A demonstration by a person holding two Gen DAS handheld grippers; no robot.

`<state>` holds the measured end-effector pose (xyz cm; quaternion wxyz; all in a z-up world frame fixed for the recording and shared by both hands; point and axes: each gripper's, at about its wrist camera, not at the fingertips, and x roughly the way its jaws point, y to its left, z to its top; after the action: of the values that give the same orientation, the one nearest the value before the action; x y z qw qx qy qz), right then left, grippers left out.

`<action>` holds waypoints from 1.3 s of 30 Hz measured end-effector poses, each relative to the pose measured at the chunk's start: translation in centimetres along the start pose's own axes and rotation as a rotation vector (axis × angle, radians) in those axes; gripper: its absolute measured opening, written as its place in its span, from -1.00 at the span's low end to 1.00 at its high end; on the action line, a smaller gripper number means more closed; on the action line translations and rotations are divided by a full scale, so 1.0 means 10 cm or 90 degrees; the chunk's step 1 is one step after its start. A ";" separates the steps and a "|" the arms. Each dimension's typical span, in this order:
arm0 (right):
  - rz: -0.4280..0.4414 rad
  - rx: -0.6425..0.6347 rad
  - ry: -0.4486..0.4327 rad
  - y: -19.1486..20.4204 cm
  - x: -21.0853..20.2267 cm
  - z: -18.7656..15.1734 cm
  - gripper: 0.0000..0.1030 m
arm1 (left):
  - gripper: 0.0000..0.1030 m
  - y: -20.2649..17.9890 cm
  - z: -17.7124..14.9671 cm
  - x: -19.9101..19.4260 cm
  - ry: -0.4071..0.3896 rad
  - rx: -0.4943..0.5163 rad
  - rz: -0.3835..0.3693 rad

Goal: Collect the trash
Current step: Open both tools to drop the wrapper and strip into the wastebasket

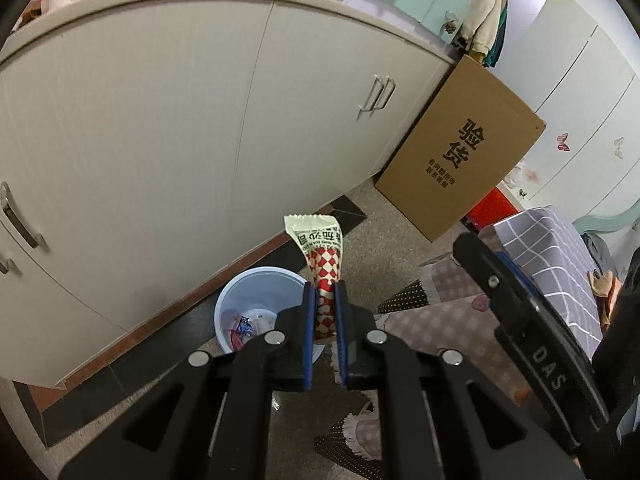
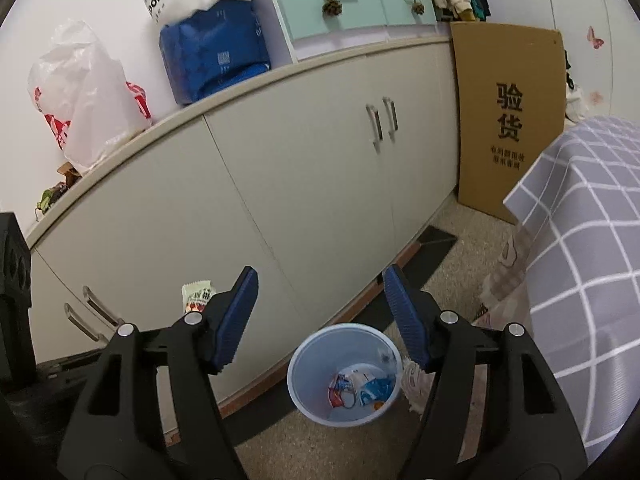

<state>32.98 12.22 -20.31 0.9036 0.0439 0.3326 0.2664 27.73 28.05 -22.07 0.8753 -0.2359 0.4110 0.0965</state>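
left fingers [image 1: 325, 292] clamp wrapper [image 1: 320, 256] | right fingers [image 2: 320, 296] wide, empty, above bin [image 2: 304, 360]

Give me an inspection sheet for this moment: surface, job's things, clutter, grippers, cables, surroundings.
Surface: speckled floor with a patterned rug beside the bed.
Job's things: blue trash bin stands on the floor by the cabinet, wrappers in its bottom; a red-and-white checked wrapper is held upright just beside the bin's rim in the left wrist view.
Clutter: cardboard sheet leaning against the cabinet; plastic bags and a blue pack on the cabinet top.
Grippers: left gripper shut on the wrapper; right gripper open, empty, above the bin.
Cables: nothing seen.
Surroundings: white cabinet, grey checked bedcover, wardrobe doors.
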 end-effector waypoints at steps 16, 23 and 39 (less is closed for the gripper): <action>-0.025 -0.001 0.035 -0.12 0.11 -0.13 0.28 | -0.82 -0.07 -0.03 0.39 0.043 0.011 -0.004; -0.033 0.012 0.024 -0.17 0.11 -0.13 0.32 | -0.81 -0.12 0.03 0.56 0.060 0.012 0.001; -0.003 0.047 0.017 -0.20 0.03 -0.09 0.35 | 0.22 -0.12 0.09 0.35 0.017 -0.003 0.041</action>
<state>33.55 10.59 -21.69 0.8974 0.0726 0.3545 0.2524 31.01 27.39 -23.87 0.8654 -0.2260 0.4301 0.1228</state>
